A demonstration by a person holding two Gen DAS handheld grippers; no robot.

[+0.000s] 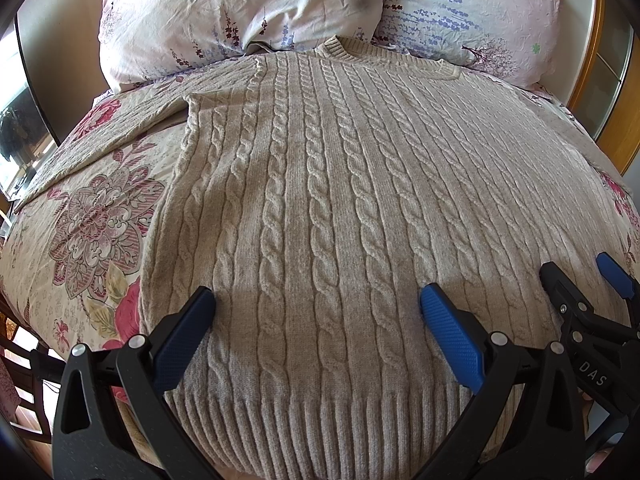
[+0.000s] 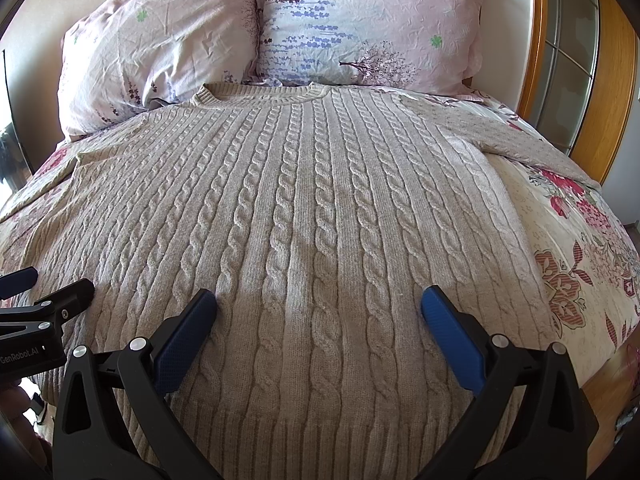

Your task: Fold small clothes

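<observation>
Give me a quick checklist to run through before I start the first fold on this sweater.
1. Cable-knit sweater spread flat, front up: ok.
2. Left gripper open over the hem: ok.
3. Right gripper open, holding nothing: ok.
4. Both sleeves laid out: the sleeve on the left and the sleeve on the right extend sideways, ends out of view: cannot tell.
5. Ribbed hem lies straight: ok.
6. Collar clear of the pillows: not ok, it touches them.
</observation>
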